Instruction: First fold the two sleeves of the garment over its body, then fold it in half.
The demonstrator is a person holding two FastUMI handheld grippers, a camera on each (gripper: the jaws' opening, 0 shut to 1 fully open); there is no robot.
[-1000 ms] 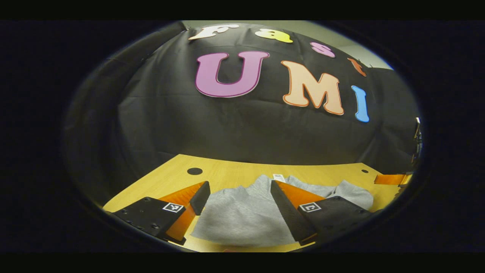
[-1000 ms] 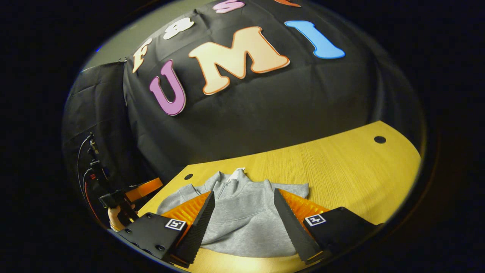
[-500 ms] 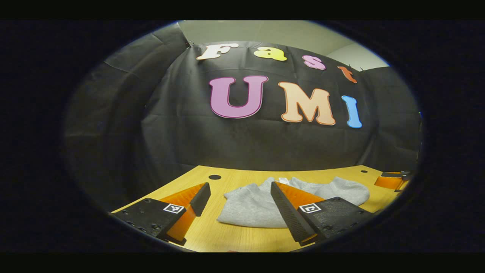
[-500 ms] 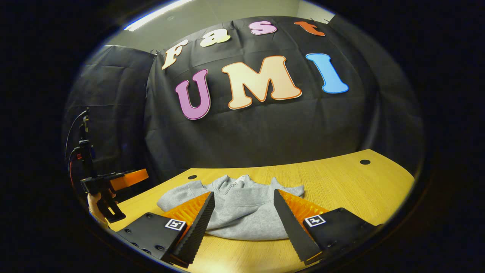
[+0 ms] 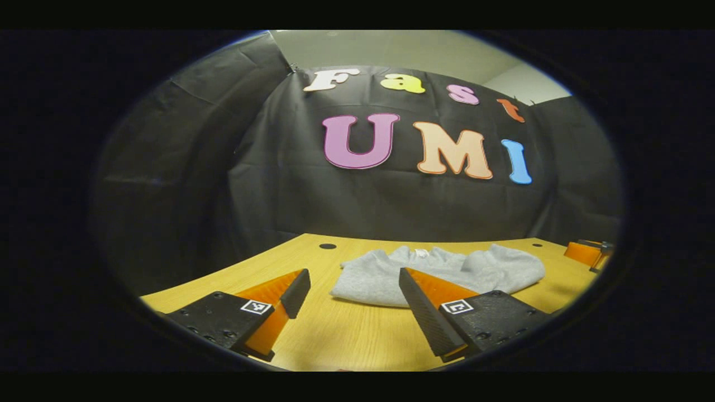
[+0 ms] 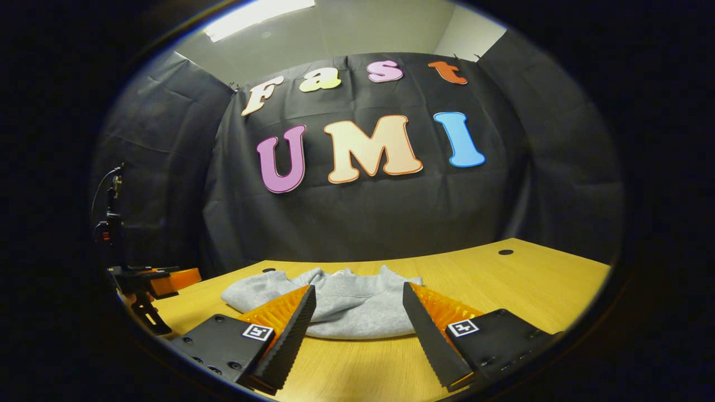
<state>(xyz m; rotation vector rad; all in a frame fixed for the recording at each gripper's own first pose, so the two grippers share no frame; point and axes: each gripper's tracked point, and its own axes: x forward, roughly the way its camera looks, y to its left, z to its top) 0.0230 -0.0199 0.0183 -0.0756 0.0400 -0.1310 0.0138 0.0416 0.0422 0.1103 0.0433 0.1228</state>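
no readable text, square coded markers on tongs (image 5: 352,304), white garment tag (image 5: 420,253) illegible

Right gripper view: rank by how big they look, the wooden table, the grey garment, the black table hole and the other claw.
1. Yellow wooden table
2. Folded grey fabric garment
3. Left claw, at the view's edge; nearness makes this unsure
4. Round black table hole

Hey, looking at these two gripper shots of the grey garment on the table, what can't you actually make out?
- Garment, left gripper view: its near right part sits behind a finger of the left tongs.
- Garment, right gripper view: both fingers of the right tongs cover its near edges.
- Sleeves and fold layers: the low angle hides them.
- Neck tag: too small.
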